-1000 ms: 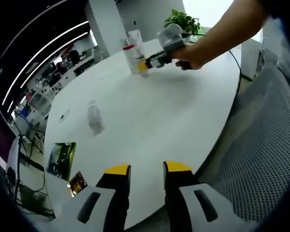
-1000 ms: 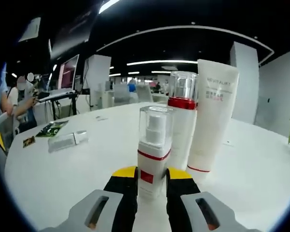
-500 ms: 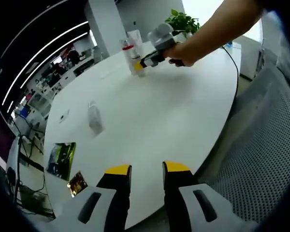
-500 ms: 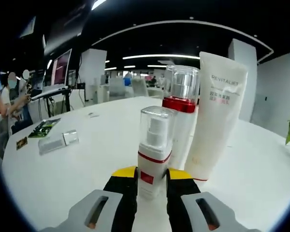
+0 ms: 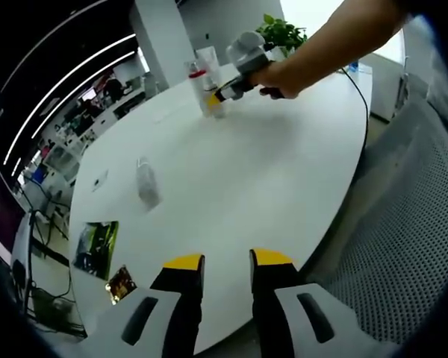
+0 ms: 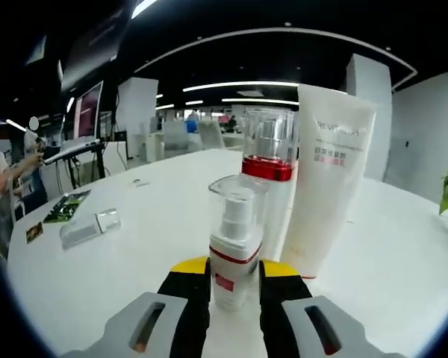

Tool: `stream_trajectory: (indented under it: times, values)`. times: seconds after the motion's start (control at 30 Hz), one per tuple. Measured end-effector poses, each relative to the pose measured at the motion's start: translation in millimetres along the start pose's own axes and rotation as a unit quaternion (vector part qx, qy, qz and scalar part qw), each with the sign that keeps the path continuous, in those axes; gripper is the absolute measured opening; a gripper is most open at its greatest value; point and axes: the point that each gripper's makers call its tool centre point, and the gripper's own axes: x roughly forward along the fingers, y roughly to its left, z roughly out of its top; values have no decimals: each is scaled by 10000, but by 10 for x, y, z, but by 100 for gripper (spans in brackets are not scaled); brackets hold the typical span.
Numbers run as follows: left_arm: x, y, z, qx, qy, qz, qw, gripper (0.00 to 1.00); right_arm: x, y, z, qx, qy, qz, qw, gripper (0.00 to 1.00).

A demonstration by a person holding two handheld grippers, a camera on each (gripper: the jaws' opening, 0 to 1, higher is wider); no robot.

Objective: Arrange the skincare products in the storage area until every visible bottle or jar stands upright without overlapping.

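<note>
Right hand-held gripper grips spray bottle — upright, nozzle up.

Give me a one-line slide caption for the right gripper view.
Right hand-held gripper shut on small spray bottle, upright beside a red-collared bottle and white tube on a white table.

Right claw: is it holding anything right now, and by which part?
The right claw grips the small spray bottle by its lower white body, one jaw on each side, below the red band. The left claw holds nothing.
</note>
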Motion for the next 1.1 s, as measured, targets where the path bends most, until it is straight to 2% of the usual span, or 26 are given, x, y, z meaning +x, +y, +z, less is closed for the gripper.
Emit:
stream_trajectory:
  times: [0.2,0.4,0.7,1.1]
  values:
    - [-4,6,-8,29,26,11,10000,19,-30,13,-58,253,100,-82,9996,20]
    - [-4,10,-4,43,6,27,10000,18,-33,8,-142,325,267,-177,9990,14]
    - [-10,22,-4,55,6,56,10000,17,-3,-59,-120,355,316,-182,9987,12]
    - [-13,36,-10,89,19,86,9999,16,-6,-69,-117,684,352,-370,9964,12]
